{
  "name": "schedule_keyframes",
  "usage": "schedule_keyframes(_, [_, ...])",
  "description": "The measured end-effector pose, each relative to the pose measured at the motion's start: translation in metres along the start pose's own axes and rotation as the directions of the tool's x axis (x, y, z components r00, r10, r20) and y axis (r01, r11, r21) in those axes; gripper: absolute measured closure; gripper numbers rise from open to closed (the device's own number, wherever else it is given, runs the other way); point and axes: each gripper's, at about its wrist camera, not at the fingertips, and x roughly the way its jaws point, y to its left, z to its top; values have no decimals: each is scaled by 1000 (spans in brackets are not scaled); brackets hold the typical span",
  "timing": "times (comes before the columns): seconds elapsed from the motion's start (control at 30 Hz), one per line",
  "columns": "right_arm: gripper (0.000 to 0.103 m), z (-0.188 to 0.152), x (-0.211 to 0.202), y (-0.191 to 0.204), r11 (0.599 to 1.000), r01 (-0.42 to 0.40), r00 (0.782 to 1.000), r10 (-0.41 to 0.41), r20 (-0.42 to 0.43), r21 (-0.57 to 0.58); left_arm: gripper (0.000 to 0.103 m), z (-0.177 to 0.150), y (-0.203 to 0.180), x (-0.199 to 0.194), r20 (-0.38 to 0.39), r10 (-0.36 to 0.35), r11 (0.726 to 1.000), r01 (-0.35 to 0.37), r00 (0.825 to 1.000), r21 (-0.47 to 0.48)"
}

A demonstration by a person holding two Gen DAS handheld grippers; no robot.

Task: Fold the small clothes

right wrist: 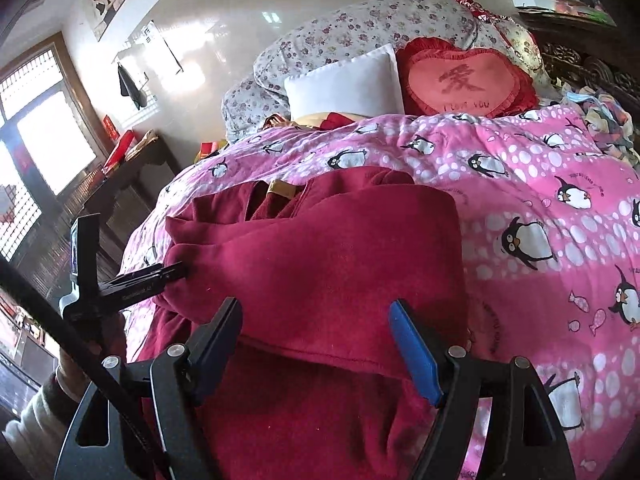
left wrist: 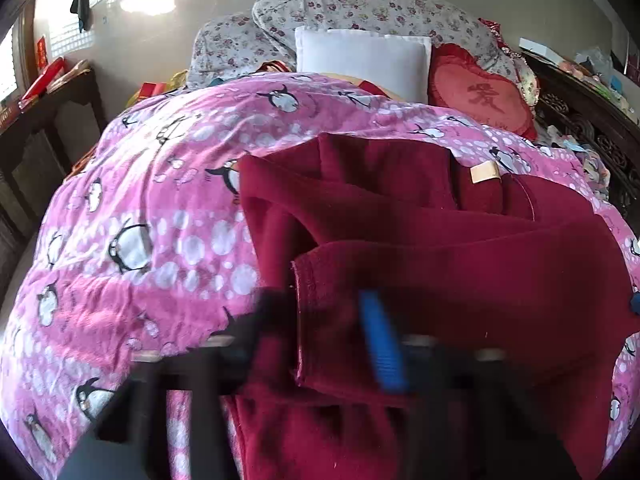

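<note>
Mid-fold: left gripper (right wrist: 176,271) clamped on red garment (right wrist: 320,256); right gripper (right wrist: 316,344) fingers apart. Next: lay fold flat on bed (right wrist: 560,184).

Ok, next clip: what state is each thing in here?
Dark red garment: partly folded, lying on the blanket.
Left tongs: shut on the garment's left fold.
Right tongs: open, over the near hem.
Pink penguin blanket: spread over the bed.

Dark red fleece garment (right wrist: 320,264) on a pink penguin-print blanket (right wrist: 540,208) (white dots too); red heart-shaped cushion (right wrist: 464,80).
</note>
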Motion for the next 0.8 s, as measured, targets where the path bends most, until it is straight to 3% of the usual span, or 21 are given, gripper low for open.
schedule_keyframes(0.07, [23, 1, -3, -2, 1000, 11, 1000, -11, 10, 9, 92, 3, 4, -12, 21, -28, 1000, 28, 999, -8])
schedule_keyframes(0.23, [22, 9, -8, -4, 999, 31, 999, -32, 43, 23, 93, 24, 20, -52, 145, -51, 998, 54, 988, -14])
schedule_keyframes(0.3, [21, 13, -6, -2, 999, 37, 998, -38, 51, 22, 93, 29, 26, -57, 178, -27, 999, 30, 984, -12])
schedule_keyframes(0.4, [20, 14, 7, 3, 998, 58, 998, -57, 41, -7, 92, 28, 29, -33, 119, 10, 1000, -8, 993, -18])
schedule_keyframes(0.5, [20, 4, 35, 4, 988, 138, 989, -141, -43, -63, 92, 13, 31, 2, 24, 39, 999, -39, 999, -26])
schedule_keyframes(0.6, [20, -3, 38, 10, 965, 215, 974, -223, -38, -149, 91, 7, 30, 10, 25, 60, 998, -59, 998, -19])
schedule_keyframes(0.73, [20, 4, 17, 12, 971, 201, 980, -200, 19, -128, 89, 10, 30, 7, 35, 66, 998, -65, 997, -28])
schedule_keyframes(0.8, [20, 7, 23, 12, 949, 271, 962, -272, 12, -162, 86, 11, 29, 12, 17, 82, 996, -81, 997, -27])
